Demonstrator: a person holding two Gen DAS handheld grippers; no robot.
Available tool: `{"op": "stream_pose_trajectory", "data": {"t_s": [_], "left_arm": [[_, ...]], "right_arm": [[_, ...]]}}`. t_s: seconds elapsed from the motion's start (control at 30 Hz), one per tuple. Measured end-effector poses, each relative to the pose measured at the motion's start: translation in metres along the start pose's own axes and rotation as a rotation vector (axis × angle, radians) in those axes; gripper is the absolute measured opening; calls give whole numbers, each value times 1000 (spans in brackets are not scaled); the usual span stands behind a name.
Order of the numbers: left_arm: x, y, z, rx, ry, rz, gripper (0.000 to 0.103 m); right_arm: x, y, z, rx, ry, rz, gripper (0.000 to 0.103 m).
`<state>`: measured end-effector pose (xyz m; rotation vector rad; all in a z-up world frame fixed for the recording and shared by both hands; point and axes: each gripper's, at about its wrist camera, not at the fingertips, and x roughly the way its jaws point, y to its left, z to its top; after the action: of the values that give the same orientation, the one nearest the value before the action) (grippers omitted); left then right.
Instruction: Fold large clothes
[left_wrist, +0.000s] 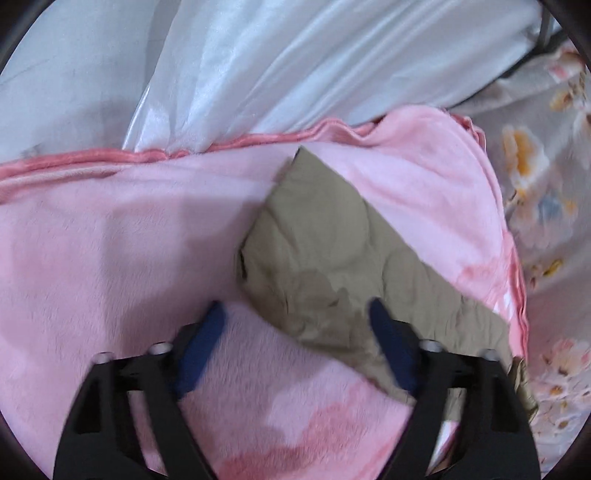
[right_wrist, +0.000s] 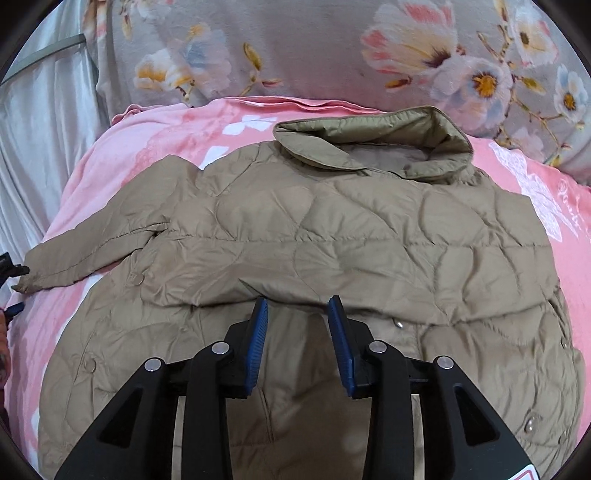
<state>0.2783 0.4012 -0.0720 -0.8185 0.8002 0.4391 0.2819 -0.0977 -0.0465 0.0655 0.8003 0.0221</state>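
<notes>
From your left wrist the picture is smeared: your left claw (left_wrist: 295, 314) hangs with its jaws apart and nothing between them, over the sleeve (left_wrist: 317, 258) of the khaki quilted jacket (right_wrist: 314, 240) — the rest is cut off at lower right. Bare pink blanket (left_wrist: 92, 240) spreads to the left. From your right wrist, your right claw (right_wrist: 297, 306) stands parted just above the jacket's folded-over edge, gripping nothing. The collar (right_wrist: 388, 144) lies beyond; the floral bedding (right_wrist: 314, 48) rims the blanket.
</notes>
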Motion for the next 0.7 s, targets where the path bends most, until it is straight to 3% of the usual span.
{"op": "stream_pose_trajectory", "data": {"t_s": [0.03, 0.13, 0.17, 0.37, 0.47, 0.6, 0.7], "left_arm": [[1, -7, 1, 27, -3, -10, 38], [-11, -29, 4, 98, -59, 10, 13], [-18, -33, 11, 121, -76, 2, 10], [-95, -134, -15, 348, -194, -180, 5], [-138, -204, -50, 495, -210, -317, 5], [-179, -300, -119, 691, -172, -483, 5], [-190, -355, -182, 810, -131, -552, 5]], "right_arm": [[-3, 0, -2, 3, 1, -3, 43], [-14, -6, -11, 12, 8, -25, 48], [-20, -9, -17, 14, 12, -39, 49], [-50, -27, -47, 28, 14, -83, 55], [-65, -38, -61, 35, 16, -97, 56], [-82, -59, -78, 63, 24, -99, 59], [-92, -76, -88, 54, 23, -142, 60]]}}
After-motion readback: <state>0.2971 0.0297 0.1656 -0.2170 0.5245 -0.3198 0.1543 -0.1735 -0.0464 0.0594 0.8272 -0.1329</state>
